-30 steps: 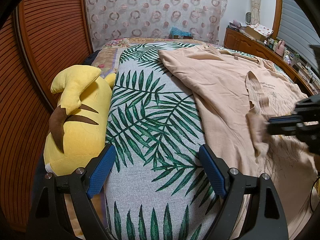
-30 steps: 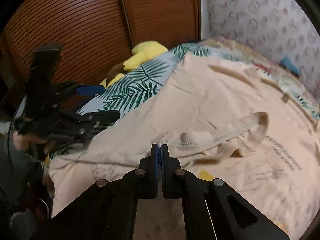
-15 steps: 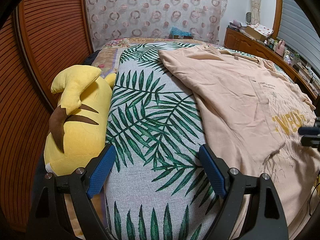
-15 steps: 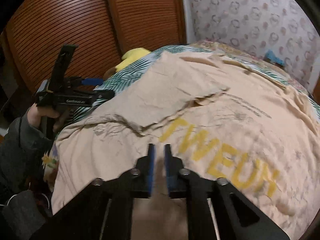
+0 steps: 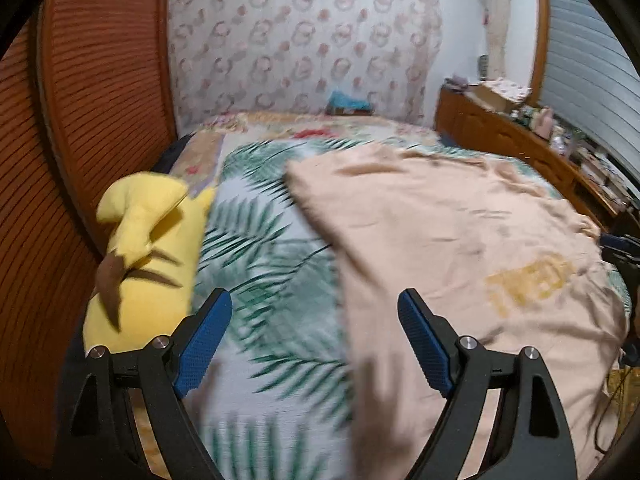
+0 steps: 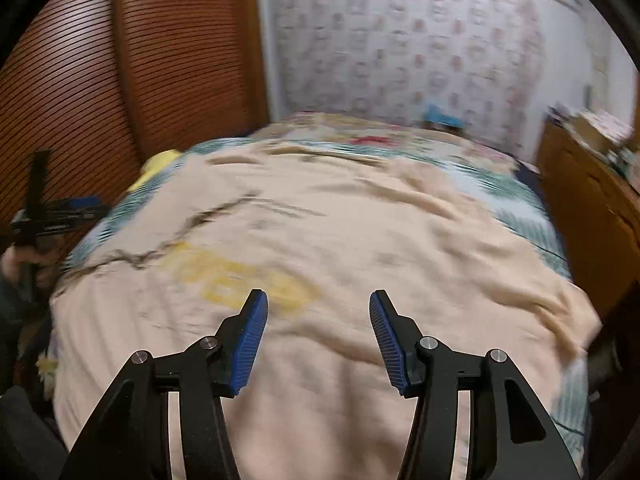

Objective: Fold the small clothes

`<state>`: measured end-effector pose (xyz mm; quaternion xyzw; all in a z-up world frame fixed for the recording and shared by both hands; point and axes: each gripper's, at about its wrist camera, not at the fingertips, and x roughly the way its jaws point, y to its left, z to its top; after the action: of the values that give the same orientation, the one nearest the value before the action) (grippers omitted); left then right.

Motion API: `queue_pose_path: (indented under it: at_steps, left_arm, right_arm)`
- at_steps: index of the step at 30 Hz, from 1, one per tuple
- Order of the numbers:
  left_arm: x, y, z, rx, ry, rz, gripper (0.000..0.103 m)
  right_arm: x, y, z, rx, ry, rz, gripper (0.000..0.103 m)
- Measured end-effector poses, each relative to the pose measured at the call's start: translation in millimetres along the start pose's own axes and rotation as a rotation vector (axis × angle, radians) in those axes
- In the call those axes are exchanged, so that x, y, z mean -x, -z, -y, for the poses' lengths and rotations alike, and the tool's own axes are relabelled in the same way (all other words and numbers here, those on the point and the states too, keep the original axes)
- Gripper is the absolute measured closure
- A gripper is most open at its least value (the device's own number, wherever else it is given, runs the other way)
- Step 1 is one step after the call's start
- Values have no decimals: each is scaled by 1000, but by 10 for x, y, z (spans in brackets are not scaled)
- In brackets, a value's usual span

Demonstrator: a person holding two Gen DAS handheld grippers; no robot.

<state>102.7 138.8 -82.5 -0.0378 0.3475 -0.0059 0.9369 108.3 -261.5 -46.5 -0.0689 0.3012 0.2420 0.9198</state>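
Right wrist view is showing my right tongs (image 6: 318,300) with their jaws opening, nothing between the blue pads (image 6: 252,340); they are hovering over the near part of the peach T-shirt (image 6: 360,240), not pinching any of it. Just ahead of the left pad, the shirt's yellow lettering (image 6: 240,280) is lying blurred on the cloth. The shirt is spreading flat across most of the bed (image 6: 532,224), with a dark crease line running from its left edge toward the middle. Out at the far left of this view my left hand is gripping the handle of the other tool.

Left wrist view is showing my left tongs (image 5: 314,304) standing wide apart and holding nothing. I am holding them above the bed where the palm-leaf bedspread (image 5: 264,264) meets the left edge of the T-shirt (image 5: 440,240); that edge is running between the two pads, though neither is touching it as far as I can tell. A yellow plush toy (image 5: 148,256) is lying to the left, beside the bedspread and against the ribbed wooden wall (image 5: 80,120). Beyond the bed, patterned wallpaper (image 5: 304,48) is covering the far wall, and a cluttered wooden dresser (image 5: 520,136) is standing along the right side.
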Motion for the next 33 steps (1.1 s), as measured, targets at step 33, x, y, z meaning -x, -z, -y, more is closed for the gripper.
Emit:
queue_pose_path:
  at_steps: [33]
  left_arm:
    - [-757, -77, 1651, -253, 146, -196, 14]
  right_arm:
    - [-120, 45, 1433, -380, 237, -115, 48]
